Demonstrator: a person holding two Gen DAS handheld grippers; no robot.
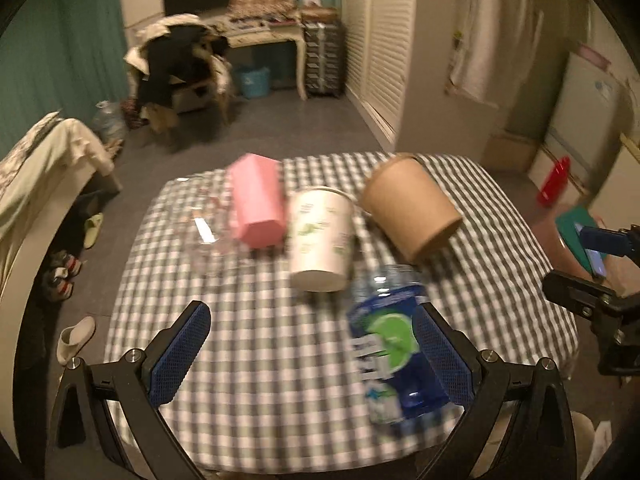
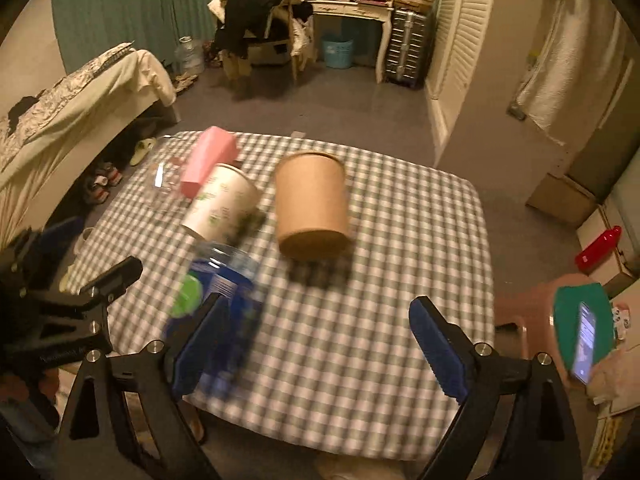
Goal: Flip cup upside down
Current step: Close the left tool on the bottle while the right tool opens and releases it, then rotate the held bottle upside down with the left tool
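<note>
On the checked tablecloth (image 1: 256, 360) stand a brown paper cup (image 1: 412, 208) (image 2: 312, 208), a white printed cup (image 1: 320, 240) (image 2: 222, 204) and a pink cup (image 1: 256, 204) (image 2: 206, 160), each with its wider end toward the table. A clear glass (image 1: 204, 224) (image 2: 164, 182) stands left of the pink one. A blue-labelled plastic bottle (image 1: 392, 344) (image 2: 216, 308) stands near the front. My left gripper (image 1: 316, 356) is open and empty above the table's near side, its right finger beside the bottle. My right gripper (image 2: 316, 352) is open and empty, its left finger beside the bottle.
A phone on a green case (image 2: 584, 336) lies on a pink stool right of the table. A red bottle (image 2: 598, 250) lies on the floor at the right. A bed (image 2: 72, 96) is at the left, with shoes under it. A chair and desk stand far back.
</note>
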